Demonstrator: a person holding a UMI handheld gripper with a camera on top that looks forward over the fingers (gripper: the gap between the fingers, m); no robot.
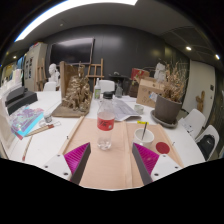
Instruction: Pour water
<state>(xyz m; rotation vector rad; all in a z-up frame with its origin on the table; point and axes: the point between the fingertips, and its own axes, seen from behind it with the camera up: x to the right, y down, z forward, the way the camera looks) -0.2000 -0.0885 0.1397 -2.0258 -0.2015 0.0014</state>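
Note:
A clear plastic bottle [105, 118] with a red label and red cap stands upright on a tan wooden board [108, 160], just ahead of my fingers and a little left of the middle. To its right sits a clear cup [145, 134] with a straw in it. A red disc [162, 147] lies to the cup's right. My gripper [112, 160] is open, its magenta pads [77, 155] spread wide with only the bare board between them. Nothing is held.
White tables [45, 140] flank the board. A colourful book [27, 120] lies to the left, a wooden model [77, 92] stands behind the bottle, papers [128, 108] and a dark pot with dried plants [169, 105] lie beyond on the right. A chair [208, 142] is at the far right.

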